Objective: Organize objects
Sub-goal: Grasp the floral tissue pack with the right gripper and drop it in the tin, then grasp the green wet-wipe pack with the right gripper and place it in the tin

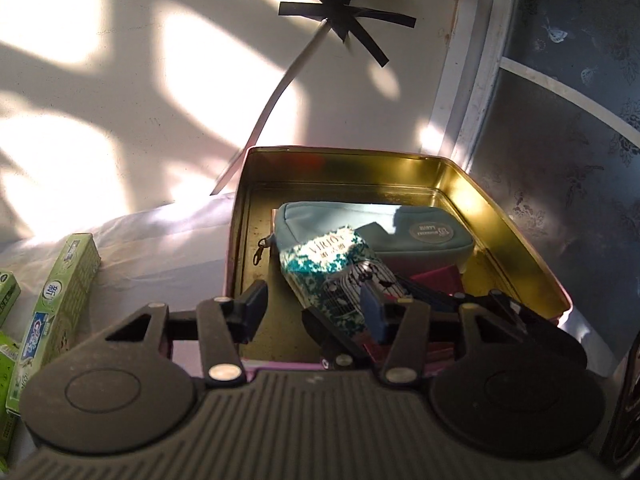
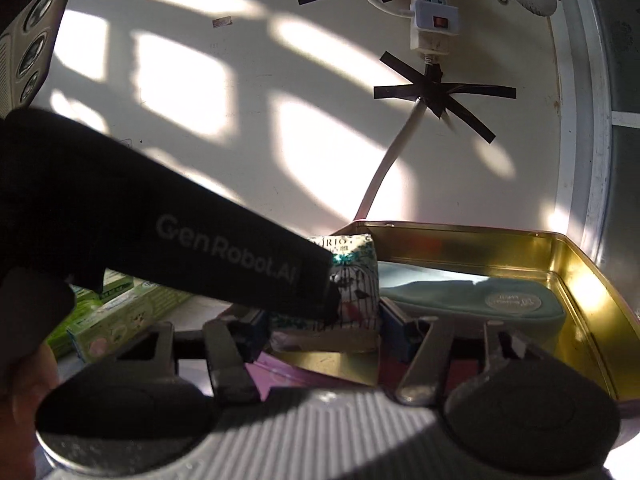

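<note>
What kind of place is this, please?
Probably a room at home: a power strip taped to a plain wall, a gold tin on white cloth, toothpaste boxes beside it.

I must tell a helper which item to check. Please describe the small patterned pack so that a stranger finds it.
Look into the gold tin by the wall. A blue-grey pouch lies inside; the tissue pack leans against its front. Only it has a white and teal wrapper with a birdcage drawing.

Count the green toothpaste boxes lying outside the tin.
3 show in the left wrist view: a long toothpaste box left of the tin, a second at the left edge, a third below it. More may be hidden.
</note>
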Motion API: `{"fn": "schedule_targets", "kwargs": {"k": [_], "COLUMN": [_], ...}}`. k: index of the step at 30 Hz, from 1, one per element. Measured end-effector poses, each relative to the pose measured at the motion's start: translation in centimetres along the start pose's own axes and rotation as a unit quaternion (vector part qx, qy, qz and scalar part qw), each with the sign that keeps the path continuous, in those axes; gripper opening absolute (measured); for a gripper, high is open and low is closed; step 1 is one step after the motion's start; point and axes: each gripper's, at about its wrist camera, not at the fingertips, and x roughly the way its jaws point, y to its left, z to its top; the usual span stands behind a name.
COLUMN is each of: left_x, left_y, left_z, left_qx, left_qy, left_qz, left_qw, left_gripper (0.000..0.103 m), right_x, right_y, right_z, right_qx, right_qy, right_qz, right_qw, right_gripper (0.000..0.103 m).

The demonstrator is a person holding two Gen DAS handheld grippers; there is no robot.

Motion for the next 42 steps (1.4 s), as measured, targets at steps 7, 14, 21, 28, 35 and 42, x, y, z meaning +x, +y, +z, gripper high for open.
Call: {"fn": "schedule_targets", "kwargs": {"k": [7, 14, 21, 28, 35, 42], "left_x": [-3.4, -8.9, -10.7, -12.2, -14.4, -14.4], "left_y": [0.5, 5.3, 11.6, 17.3, 24.5, 26.4], "left_z": [-1.3, -4.0, -8.1, -11.5, -14.2, -15.6], "left_qx": [0.025, 0.01, -0.052, -0.098, -0.205, -0.244], "left_qy": [-0.034, -0.07, -0.032, -0.021, -0.035, -0.066], "left_qz": [0.067, 0.152, 0.207, 0.25, 0.271, 0.229], "left_qw": [0.9969, 0.9859, 0.9765, 0.9631, 0.9398, 0.9399], "left_gripper": [0.06, 0.063, 0.063, 0.063, 0.063, 0.064], "right_x": [-2.2, -5.6, -5.4, -3.8, -1.3, 6.0], "right_y": [-0.5, 1.5, 6.8, 12.5, 17.5, 22.6], "right_z": [-1.2, -1.3, -1.9, -3.6, -3.0, 0.7], "right_qx": [0.016, 0.031, 0.012, -0.025, -0.063, -0.071], "right_qy": [-0.017, -0.042, -0.012, 0.042, 0.072, 0.111], "right_qz": [0.008, 0.037, 0.094, 0.147, 0.189, 0.222], "right_qw": [1.0, 0.998, 0.995, 0.988, 0.977, 0.966], "right_gripper": [0.072, 0.072, 0.072, 0.072, 0.067, 0.067]}}
